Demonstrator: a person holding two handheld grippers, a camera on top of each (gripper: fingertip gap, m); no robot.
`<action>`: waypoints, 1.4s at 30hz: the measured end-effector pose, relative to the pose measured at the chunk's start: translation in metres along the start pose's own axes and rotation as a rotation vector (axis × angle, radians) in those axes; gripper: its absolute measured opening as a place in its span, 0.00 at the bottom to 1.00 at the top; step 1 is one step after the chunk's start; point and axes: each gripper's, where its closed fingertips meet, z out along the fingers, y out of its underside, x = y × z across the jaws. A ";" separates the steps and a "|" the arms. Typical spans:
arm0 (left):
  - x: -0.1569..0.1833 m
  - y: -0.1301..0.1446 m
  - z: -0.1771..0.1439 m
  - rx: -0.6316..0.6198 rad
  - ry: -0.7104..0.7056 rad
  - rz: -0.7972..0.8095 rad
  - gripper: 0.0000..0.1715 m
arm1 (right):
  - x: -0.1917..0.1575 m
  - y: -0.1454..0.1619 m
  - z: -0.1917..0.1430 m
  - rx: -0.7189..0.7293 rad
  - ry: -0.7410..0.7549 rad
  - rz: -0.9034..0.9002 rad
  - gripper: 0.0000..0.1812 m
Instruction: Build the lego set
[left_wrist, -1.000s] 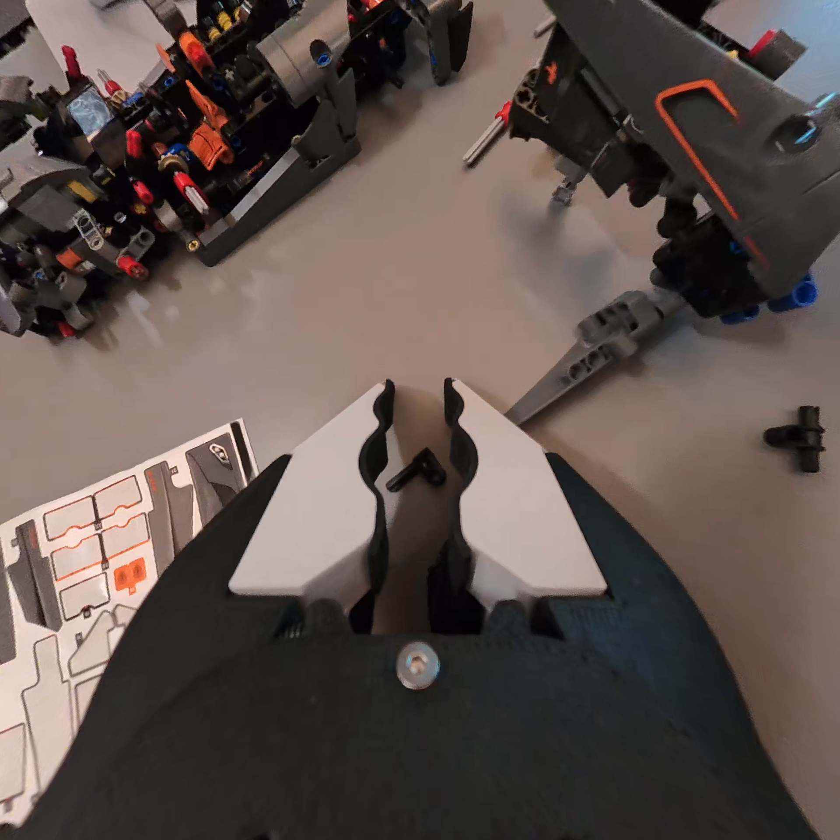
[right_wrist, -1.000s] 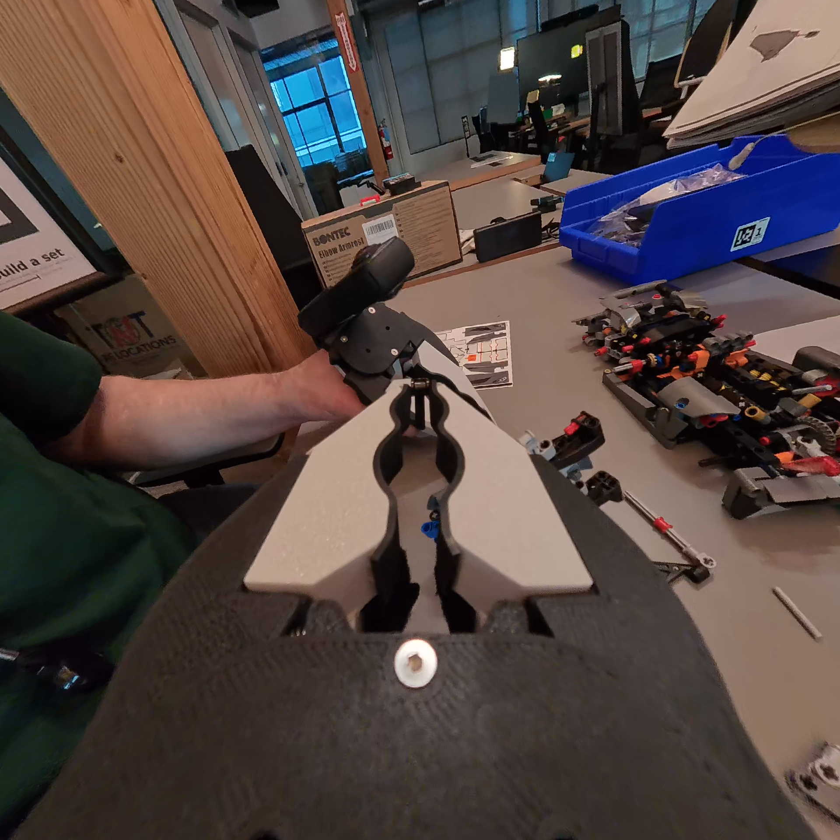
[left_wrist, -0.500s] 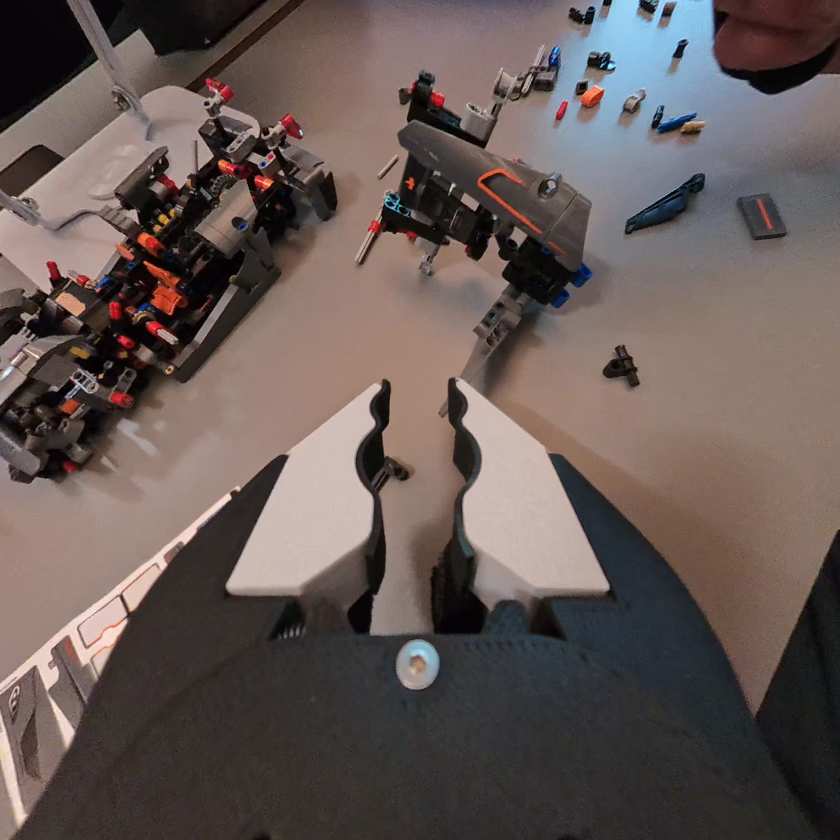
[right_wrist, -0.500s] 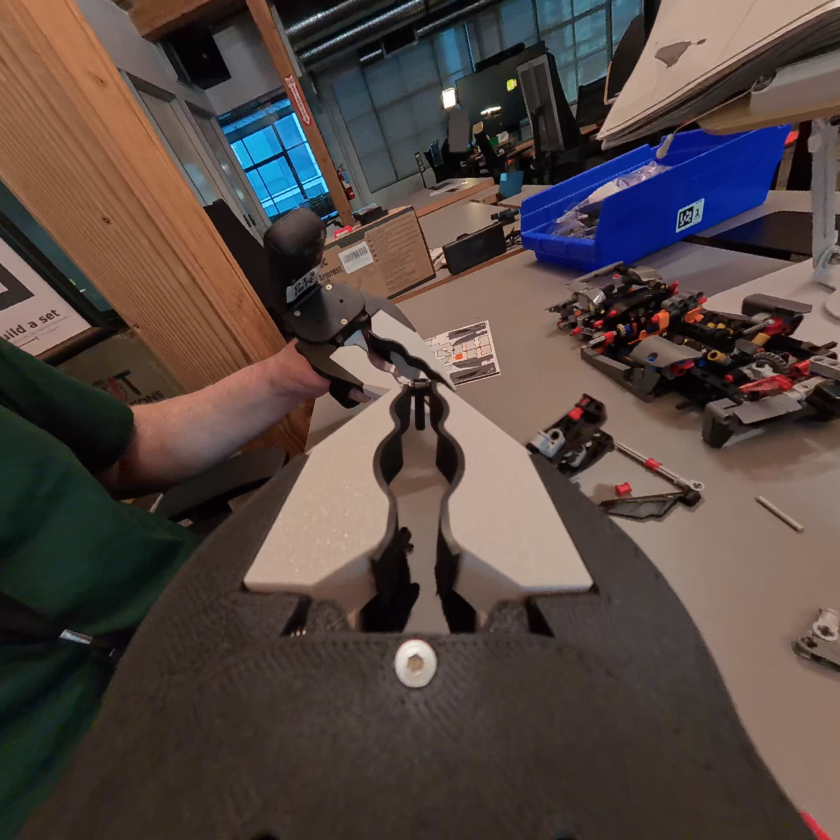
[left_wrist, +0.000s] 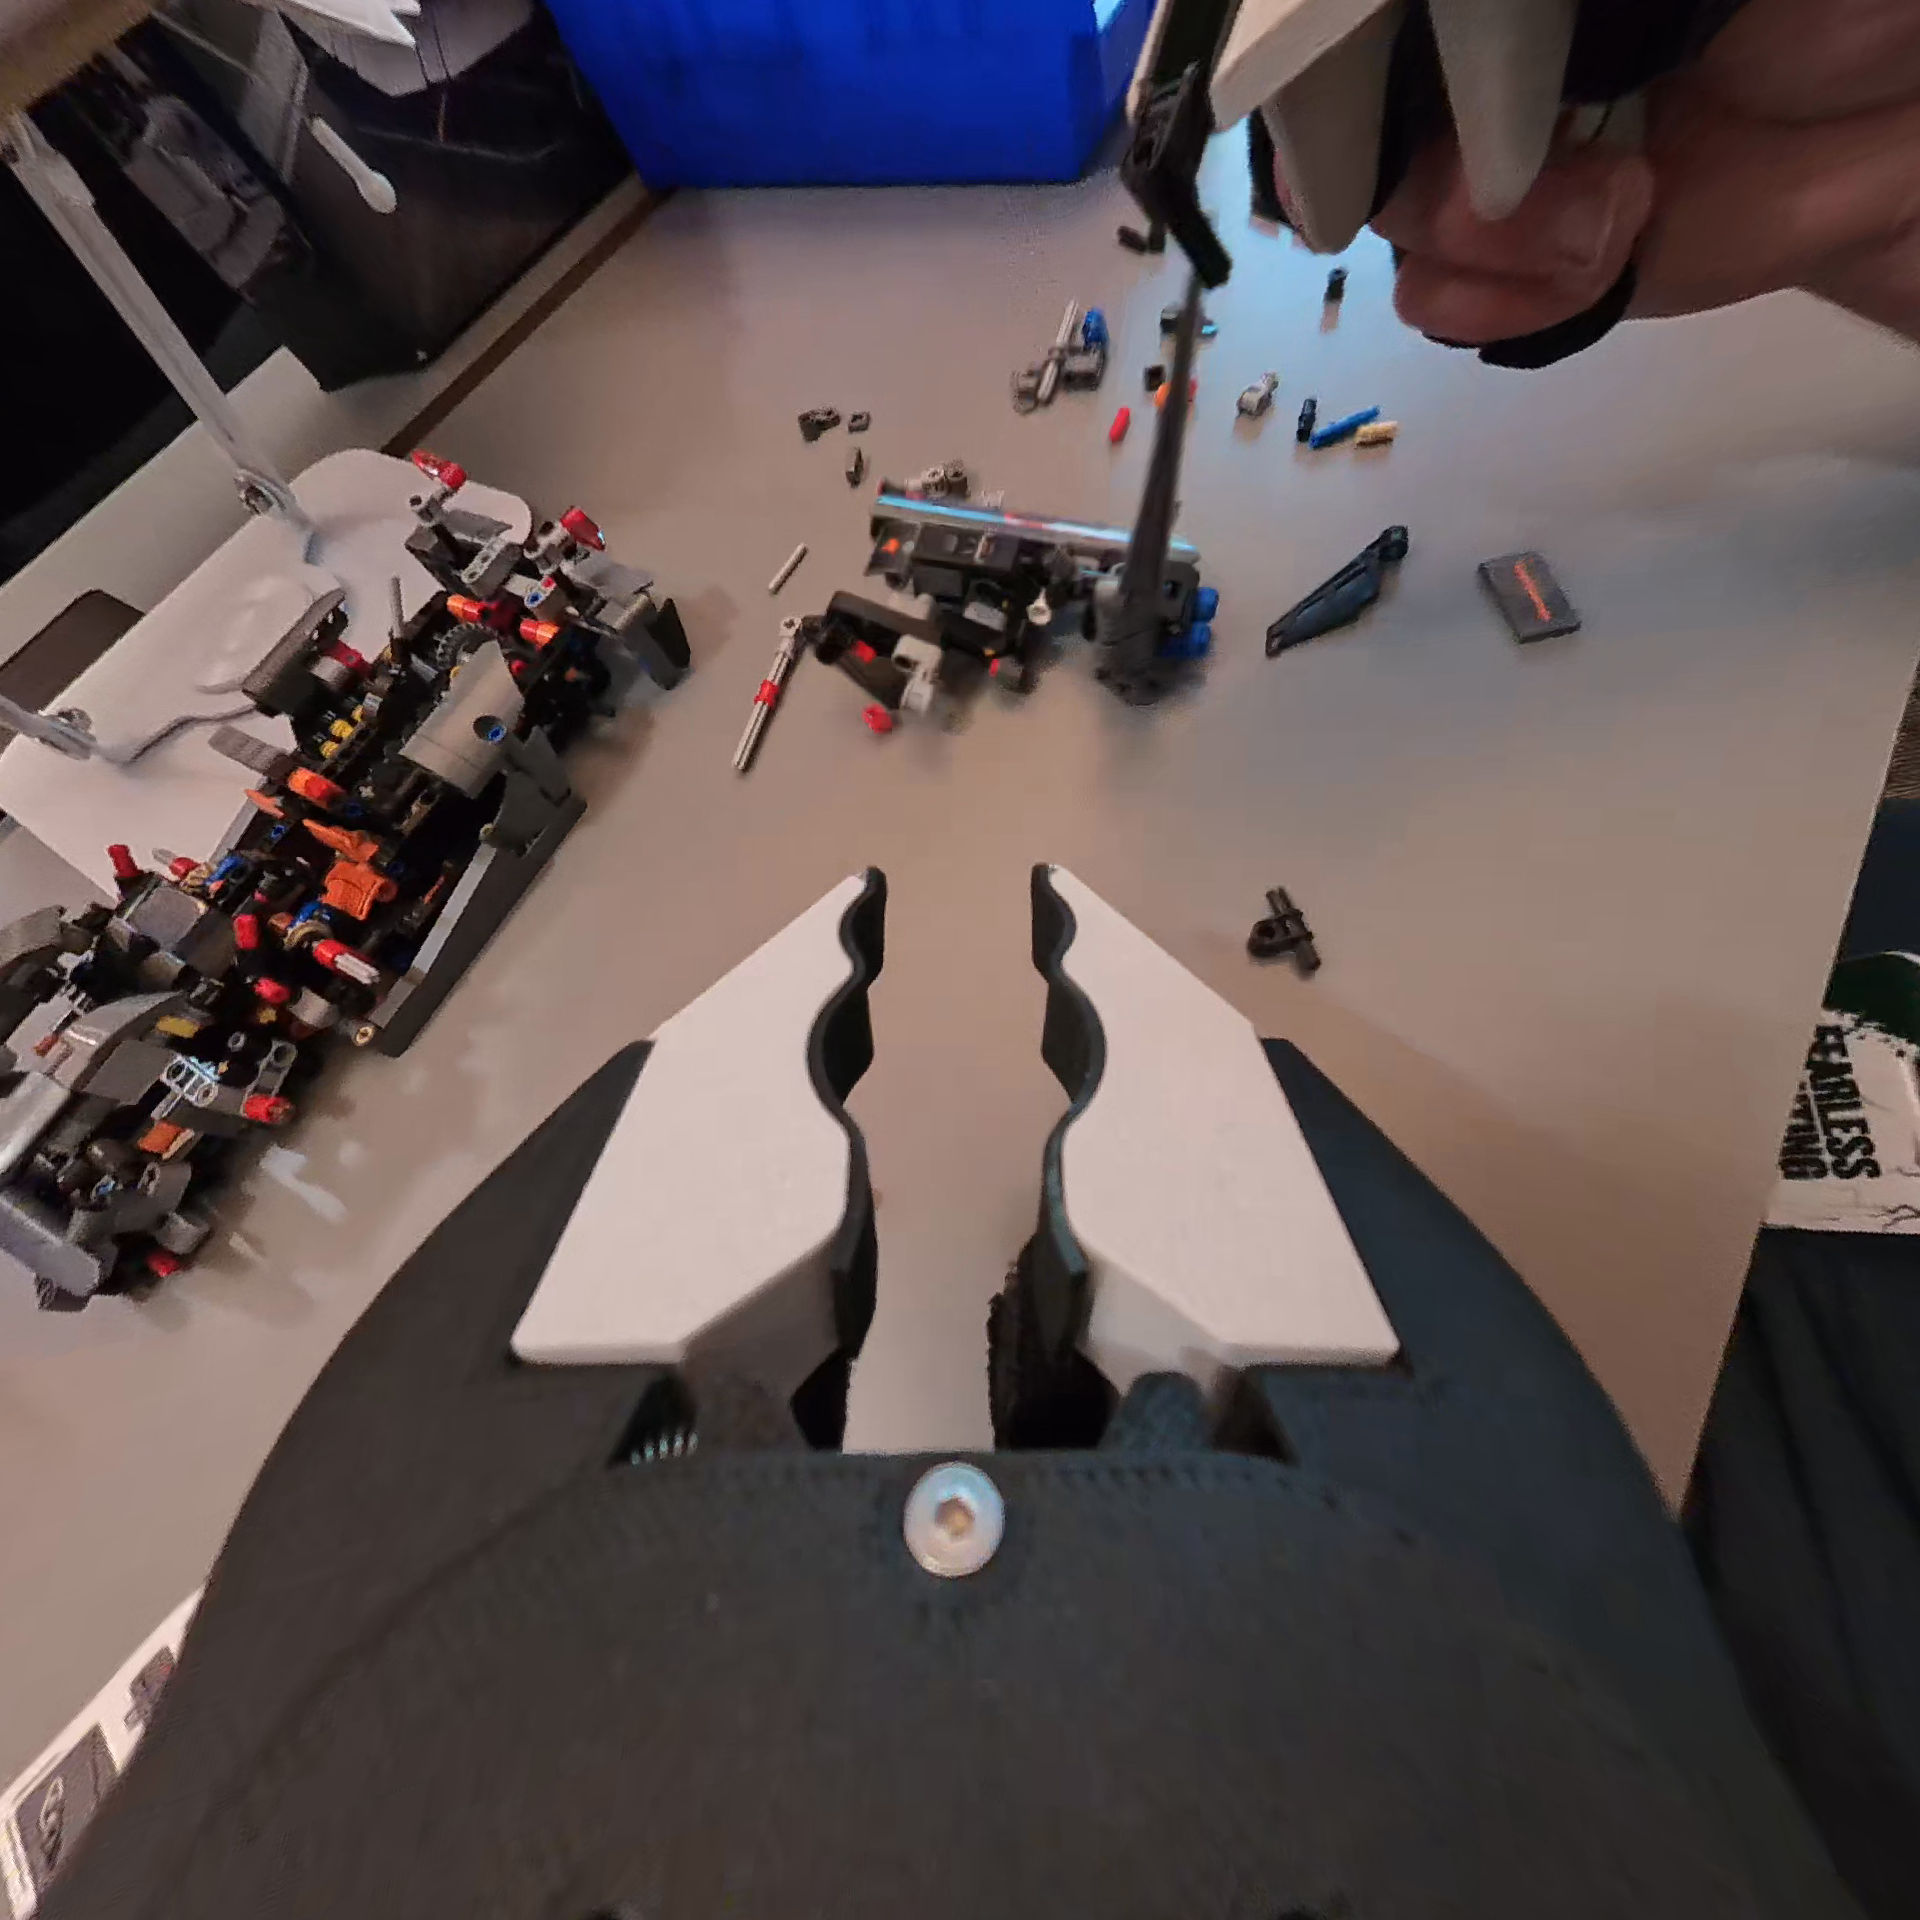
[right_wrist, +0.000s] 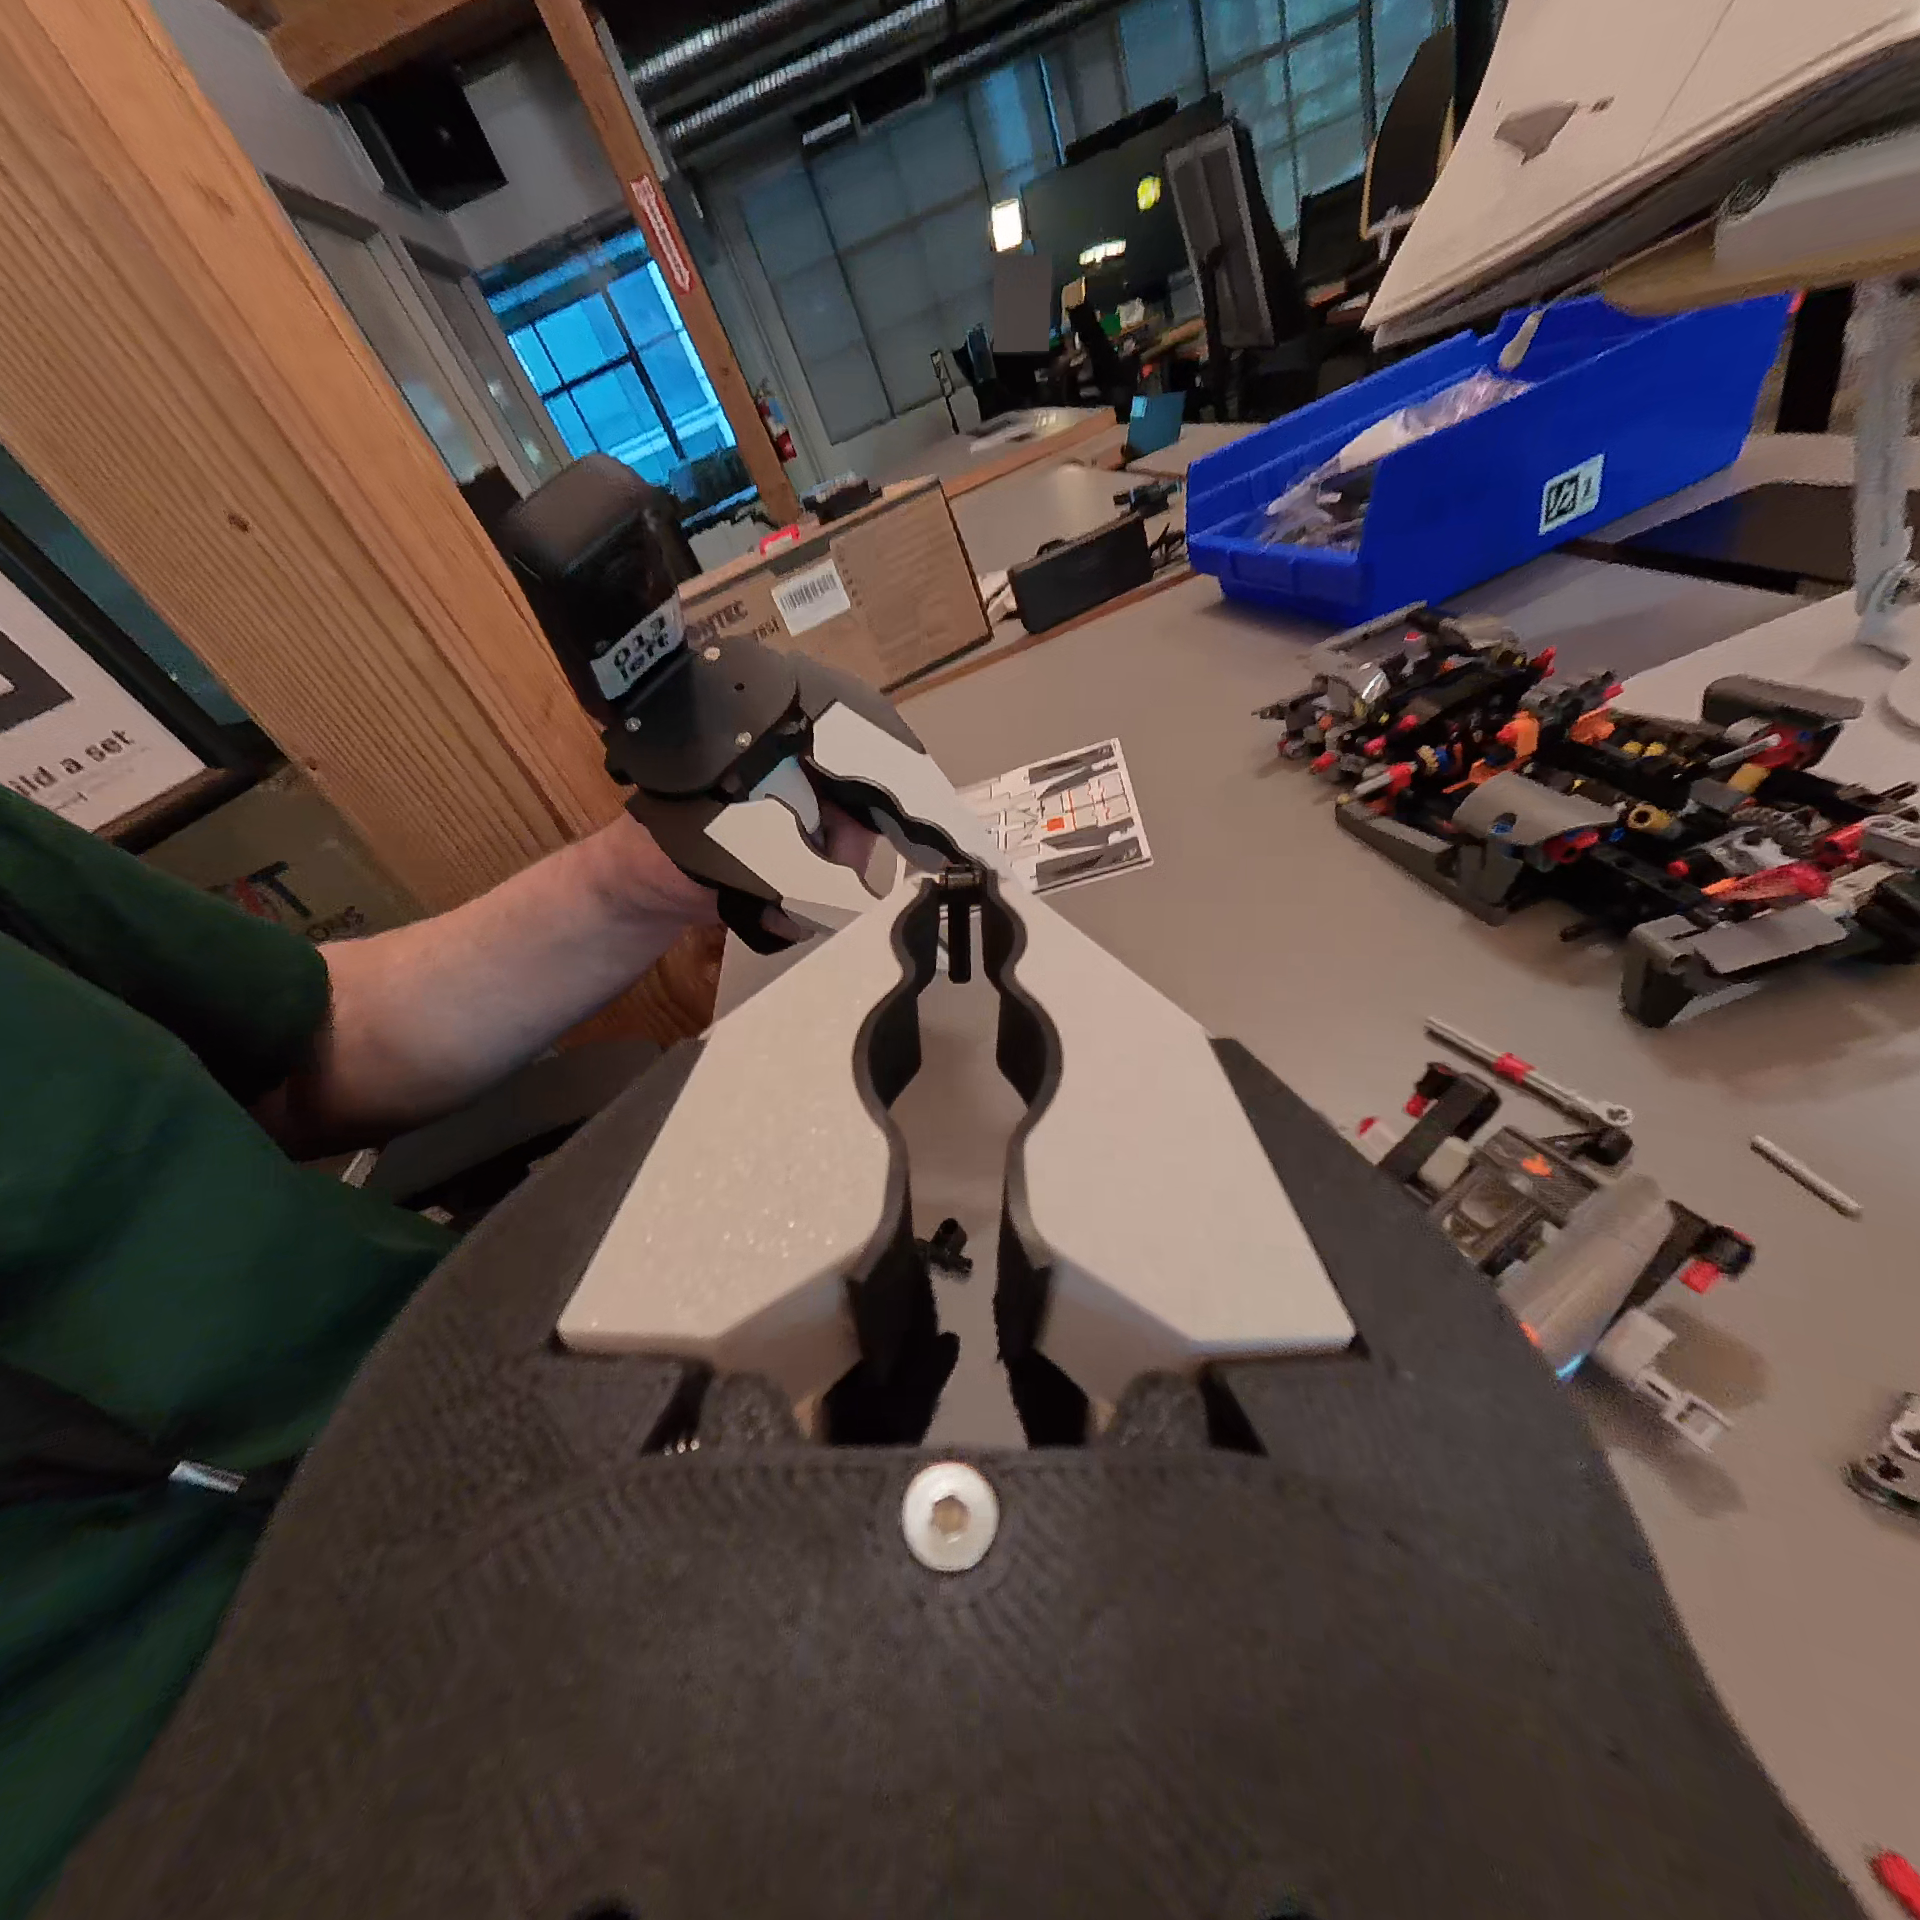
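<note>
1. The left gripper (left_wrist: 958, 883) hangs above the counter (left_wrist: 1039, 790) with its jaws parted and nothing between them.
2. The right gripper (right_wrist: 958, 883) is closed at the tips on a thin dark piece (right_wrist: 958, 925). In the left wrist view that piece hangs below it as a long slim beam (left_wrist: 1169, 416). Whether its lower end touches the sub-assembly (left_wrist: 1029, 603) on the counter or merely hangs in front of it, I cannot tell.
3. The big chassis (left_wrist: 343, 831) lies at the left of the counter, well apart from the sub-assembly. Loose parts are scattered beyond the sub-assembly. One black connector (left_wrist: 1283, 930) lies alone, near the left gripper's tips.
4. Handling, as I judge it: the beam is light and stiff, but held at one end it will swing, so a grip nearer the middle would steady it.
5. The connector is tiny, hard and smooth. It should be pinched across its body at the very tips, or it may squirt out.
6. The sub-assembly looks the more fragile, since its pins and axles stick out. Take it by the grey panel along its top, not by the protruding axle (left_wrist: 767, 691).
7. The chassis looks heavy for one gripper, so brace it on the counter.
</note>
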 end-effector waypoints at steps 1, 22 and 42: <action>0.000 -0.003 0.000 0.004 0.000 -0.002 0.15 | 0.000 -0.004 -0.005 0.014 0.005 0.000 0.03; 0.061 -0.061 0.110 -0.060 0.105 0.158 0.04 | 0.026 -0.012 -0.094 0.154 0.117 0.038 0.03; 0.070 -0.023 0.096 -0.150 -0.187 1.061 0.05 | 0.032 0.015 -0.075 0.035 0.151 0.003 0.03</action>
